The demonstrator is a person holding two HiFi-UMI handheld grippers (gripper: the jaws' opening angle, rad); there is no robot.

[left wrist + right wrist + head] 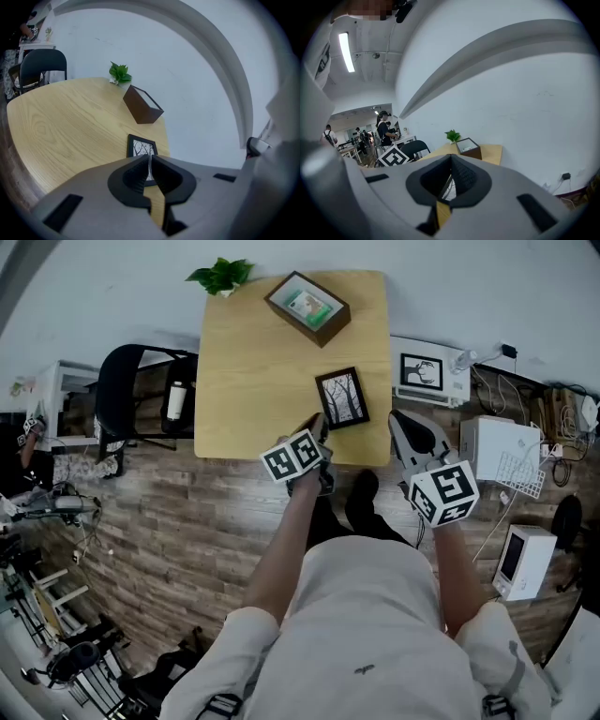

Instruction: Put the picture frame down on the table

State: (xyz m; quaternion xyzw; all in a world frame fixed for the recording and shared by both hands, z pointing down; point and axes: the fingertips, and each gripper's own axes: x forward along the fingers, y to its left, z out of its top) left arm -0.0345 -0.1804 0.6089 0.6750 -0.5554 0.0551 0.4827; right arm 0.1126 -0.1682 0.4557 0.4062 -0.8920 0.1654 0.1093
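The black picture frame (pixel 341 397) with a tree drawing lies flat on the wooden table (pixel 253 381), close to the front edge. In the left gripper view the frame (pixel 142 146) shows just beyond the jaw tips. My left gripper (pixel 320 425) (pixel 149 159) is shut on nothing, right at the frame's near left corner. My right gripper (pixel 396 418) (pixel 451 158) hovers off the table's front right corner, also shut and empty. Part of the frame shows through its jaw hollow.
A brown box frame (pixel 307 307) (pixel 142 106) and a small green plant (pixel 221 276) (pixel 120 73) stand at the table's far side. A black chair (pixel 131 390) is to the left. White units with another framed picture (pixel 422 371) stand to the right. People stand in the background room (pixel 384 129).
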